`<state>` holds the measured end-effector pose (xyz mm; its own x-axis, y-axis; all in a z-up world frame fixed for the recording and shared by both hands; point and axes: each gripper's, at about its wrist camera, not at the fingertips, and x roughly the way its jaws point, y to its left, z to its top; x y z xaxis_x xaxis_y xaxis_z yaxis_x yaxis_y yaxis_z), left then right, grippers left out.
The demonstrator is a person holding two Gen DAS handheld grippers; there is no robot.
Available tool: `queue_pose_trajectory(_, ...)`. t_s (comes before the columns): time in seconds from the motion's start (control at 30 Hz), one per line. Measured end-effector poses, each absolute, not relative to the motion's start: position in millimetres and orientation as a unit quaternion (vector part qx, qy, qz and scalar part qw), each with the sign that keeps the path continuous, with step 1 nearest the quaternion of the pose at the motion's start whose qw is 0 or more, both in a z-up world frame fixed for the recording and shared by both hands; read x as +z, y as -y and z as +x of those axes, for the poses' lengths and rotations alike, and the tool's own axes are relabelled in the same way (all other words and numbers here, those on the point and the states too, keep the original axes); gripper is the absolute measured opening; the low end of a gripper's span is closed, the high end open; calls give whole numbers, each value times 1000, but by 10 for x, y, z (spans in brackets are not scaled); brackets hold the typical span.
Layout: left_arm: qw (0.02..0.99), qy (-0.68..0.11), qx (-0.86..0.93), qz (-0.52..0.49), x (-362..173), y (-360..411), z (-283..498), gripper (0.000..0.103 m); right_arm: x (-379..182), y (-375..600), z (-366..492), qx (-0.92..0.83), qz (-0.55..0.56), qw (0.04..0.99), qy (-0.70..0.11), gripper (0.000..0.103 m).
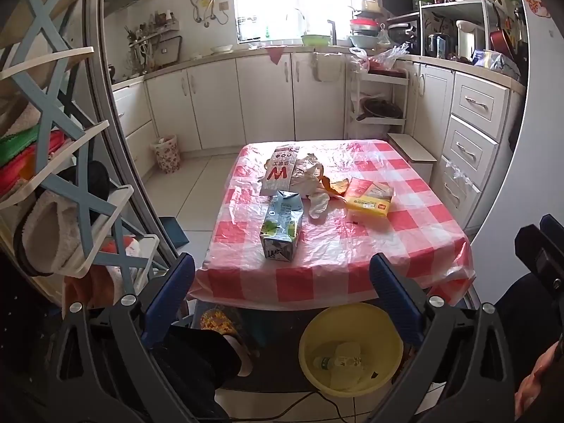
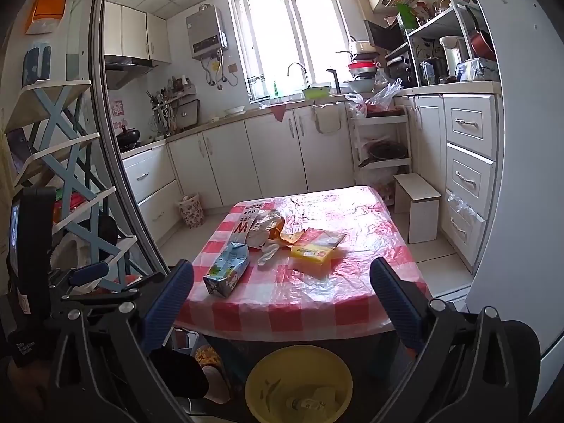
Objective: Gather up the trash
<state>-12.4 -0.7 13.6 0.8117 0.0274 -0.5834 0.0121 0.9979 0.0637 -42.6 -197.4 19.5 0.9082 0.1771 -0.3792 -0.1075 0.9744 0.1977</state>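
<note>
With both my left claw (image 1: pixel 282 303) and right claw (image 2: pixel 282 303) wide open and empty, the yellow basin (image 1: pixel 352 317) at lower frame holds a few items, while the carton (image 1: pixel 280 229), wrappers (image 1: pixel 303 176) and yellow packet (image 1: pixel 370 197) remain on the worktop (image 1: pixel 387 257).

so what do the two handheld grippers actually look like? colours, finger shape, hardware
Both match: left gripper and right gripper each have two flat blue ribbed fingers on black skeletal linkage arms with cut-outs, pinned by round silver bolts. In the right wrist view, the left unit carries a black upright housing with a small screen. No cables on the grippers show.
</note>
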Motion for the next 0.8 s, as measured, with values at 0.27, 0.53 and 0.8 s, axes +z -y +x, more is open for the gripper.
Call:
queue_pose_trajectory(0.27, 954, -299, -5, 9, 167, -33, -162, 95, 207, 1977, -435, 73, 85, 973, -199, 96)
queue_pose_trajectory(0.53, 957, -290, 7, -5, 217, -104, -181, 95, 222, 1977, -437, 75, 85, 973, -199, 96)
queue_pose_trajectory(0.8, 958, -285, 12, -7, 247, -145, -200, 95, 222, 1951, -447, 75, 85, 973, -200, 96)
